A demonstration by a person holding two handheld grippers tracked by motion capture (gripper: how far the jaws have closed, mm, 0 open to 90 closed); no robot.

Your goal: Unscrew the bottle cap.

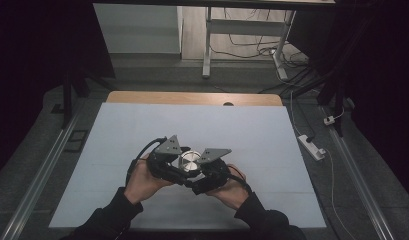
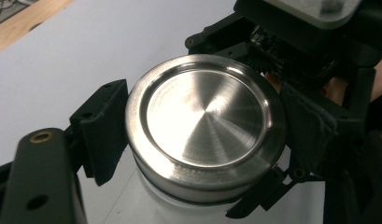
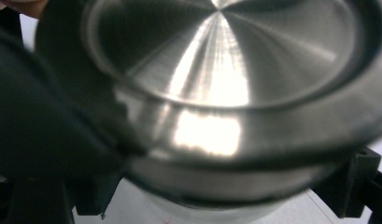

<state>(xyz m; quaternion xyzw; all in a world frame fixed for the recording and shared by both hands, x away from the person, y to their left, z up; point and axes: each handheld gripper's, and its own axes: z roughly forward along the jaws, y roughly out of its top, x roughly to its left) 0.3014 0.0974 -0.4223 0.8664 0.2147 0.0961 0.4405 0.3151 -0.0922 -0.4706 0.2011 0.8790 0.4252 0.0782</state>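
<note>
Material: brushed steel lid (image 2: 205, 126) on a white container (image 2: 156, 205); the lid is round, shiny, with a raised rim and a shallow dish in the middle.
Place: the container stands on the pale mat (image 1: 142, 130), near the person's side, about the middle between left and right, between the two grippers.
Left gripper (image 1: 167, 165): closed on the lid; in the left gripper view one black pad (image 2: 107, 130) presses the lid's left edge and the other jaw meets the right edge.
Right gripper (image 1: 209, 175): also closed. In the right gripper view its jaws stand at the sides of the container, just under the lid, so it seems to hold the body, but the picture is blurred and I am not fully sure.
Hands: the left hand (image 1: 139, 182) and the right hand (image 1: 232, 190) hold the tools from the near side.
Handling: the lid is stiff and will not bend. Polished metal is probably slippery for the pads, so a grip on the side wall of the lid, across its full width, seems best.
Weight: it is likely not heavy, but this is only my guess.
Risk: if the lid is tight, the pads may slide around the edge.
</note>
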